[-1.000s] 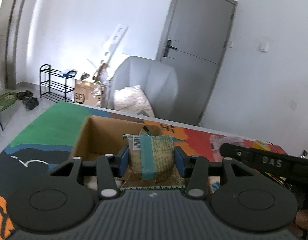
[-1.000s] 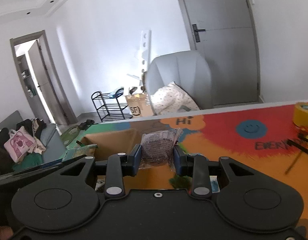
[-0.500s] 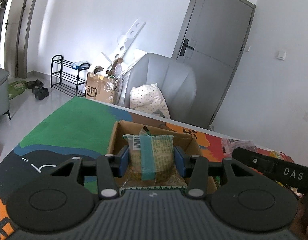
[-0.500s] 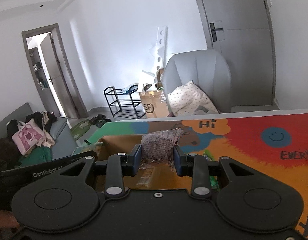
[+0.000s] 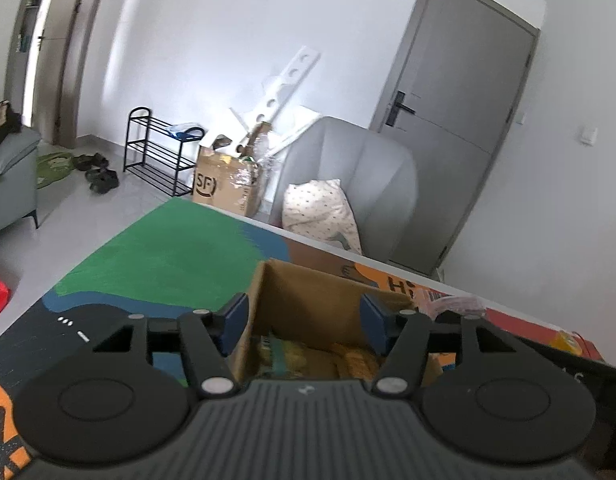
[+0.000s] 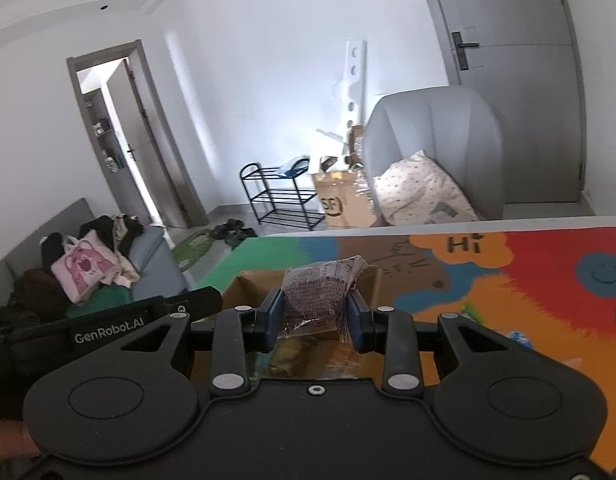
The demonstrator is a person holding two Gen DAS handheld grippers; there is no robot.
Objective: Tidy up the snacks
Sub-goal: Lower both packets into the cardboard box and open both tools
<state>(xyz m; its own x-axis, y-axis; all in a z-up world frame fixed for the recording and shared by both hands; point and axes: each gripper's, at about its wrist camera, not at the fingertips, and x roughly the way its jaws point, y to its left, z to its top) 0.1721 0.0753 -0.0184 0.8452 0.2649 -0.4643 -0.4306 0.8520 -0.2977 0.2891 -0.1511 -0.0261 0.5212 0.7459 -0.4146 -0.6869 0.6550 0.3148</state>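
Note:
An open cardboard box (image 5: 308, 300) stands on the colourful table mat. My left gripper (image 5: 304, 320) is open and empty above the box's near edge; the green snack packet (image 5: 276, 354) lies inside the box among other yellow packets (image 5: 352, 360). My right gripper (image 6: 314, 316) is shut on a purple-printed snack packet (image 6: 316, 296) and holds it above the same box (image 6: 248, 288). The left gripper's body (image 6: 108, 328) shows at the left of the right wrist view.
The table mat (image 6: 508, 280) has green, blue, orange and red areas. A wrapped snack (image 5: 456, 304) lies on the table right of the box. A grey armchair (image 5: 348, 184), an SF carton (image 5: 224, 184) and a shoe rack (image 5: 160, 152) stand beyond the table.
My left gripper has opened and the green packet has dropped into the box. My right gripper, still holding its packet, has moved left over the box.

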